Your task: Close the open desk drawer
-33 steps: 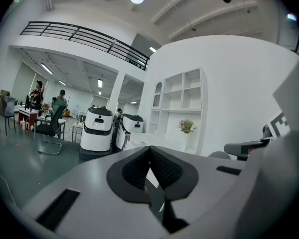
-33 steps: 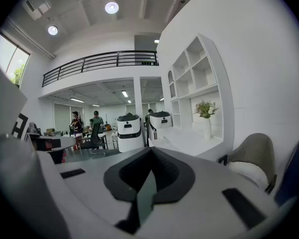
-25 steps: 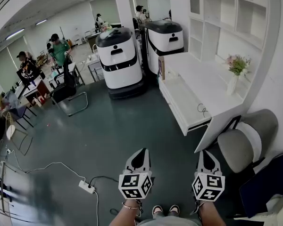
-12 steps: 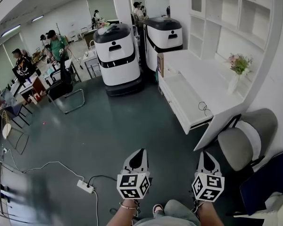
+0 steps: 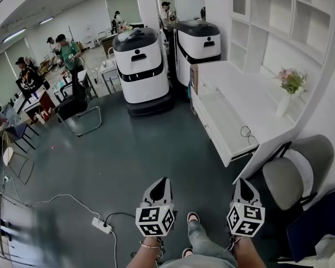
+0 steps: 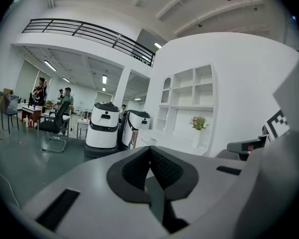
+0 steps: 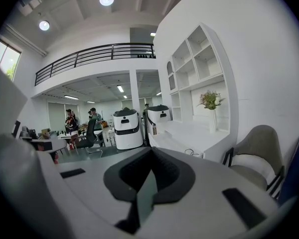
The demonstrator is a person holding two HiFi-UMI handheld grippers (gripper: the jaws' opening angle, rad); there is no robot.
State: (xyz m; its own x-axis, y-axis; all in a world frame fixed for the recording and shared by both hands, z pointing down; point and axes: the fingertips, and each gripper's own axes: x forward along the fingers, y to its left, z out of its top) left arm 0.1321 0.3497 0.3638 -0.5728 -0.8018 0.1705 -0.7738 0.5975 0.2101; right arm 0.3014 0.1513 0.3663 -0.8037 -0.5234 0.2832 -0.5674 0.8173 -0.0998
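The white desk (image 5: 262,102) stands at the right under white wall shelves, and its open drawer (image 5: 219,121) sticks out toward the room. A thin dark cable (image 5: 247,133) lies near the desk's near end. My left gripper (image 5: 164,179) and right gripper (image 5: 244,181) are held low over the dark floor, well short of the desk, both shut with nothing between the jaws. In the left gripper view the left gripper (image 6: 149,147) points toward the desk (image 6: 162,139). The right gripper (image 7: 150,149) likewise faces the desk (image 7: 187,130).
Two white service robots (image 5: 140,66) (image 5: 198,41) stand past the desk's far end. A grey chair (image 5: 293,169) sits at its near end. A flower vase (image 5: 290,89) is on the desktop. A power strip (image 5: 99,224) with cords lies left; a black chair (image 5: 75,106) and people are farther left.
The view has shifted slightly, and the desk sits a little more to the right. A foot has stepped forward between the grippers. Both grippers stay shut, side by side.
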